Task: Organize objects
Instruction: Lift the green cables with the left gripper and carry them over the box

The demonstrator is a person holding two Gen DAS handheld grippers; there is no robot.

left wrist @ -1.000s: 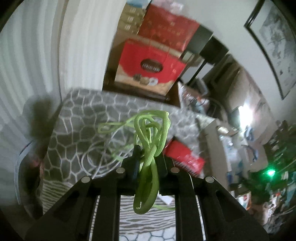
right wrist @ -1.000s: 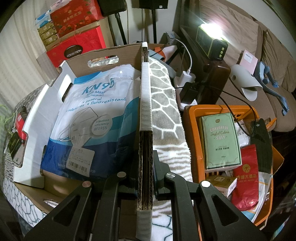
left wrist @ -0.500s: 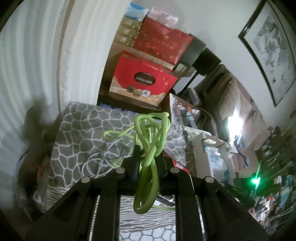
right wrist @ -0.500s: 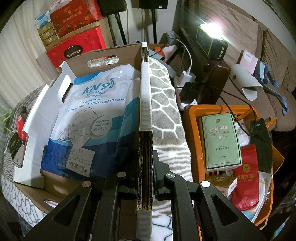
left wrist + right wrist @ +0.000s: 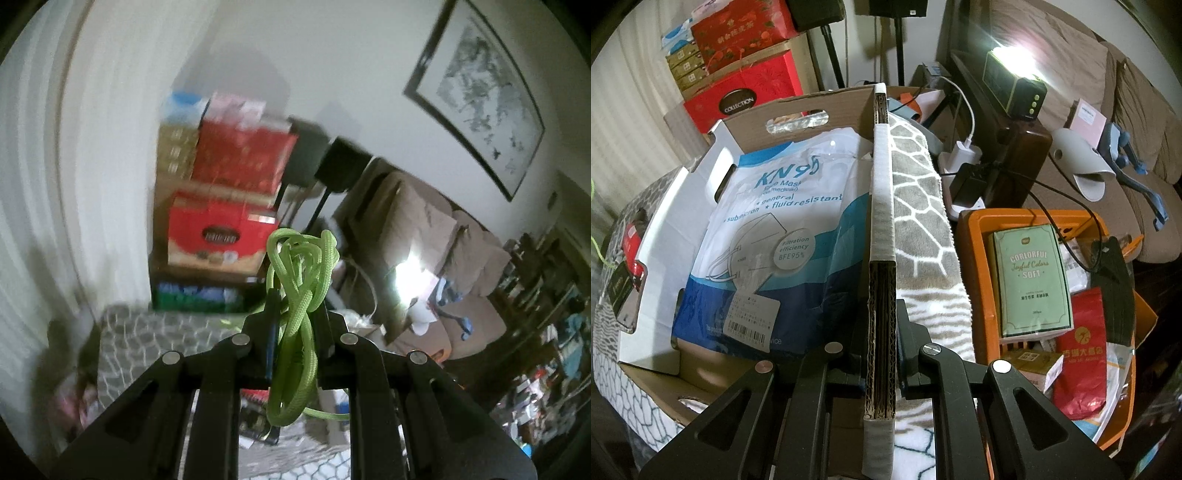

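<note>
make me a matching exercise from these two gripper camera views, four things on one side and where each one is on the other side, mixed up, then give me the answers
Things:
1. green cord
2. KN95 mask bag
3. pale green Colorful Soft packet
4. cardboard box wall

Places:
A. lying inside the orange basket
B. pinched between the right gripper jaws
C. lying inside the cardboard box
D. bunched between the left gripper jaws

Pairs: 1-D, 2-C, 3-A, 4-B
</note>
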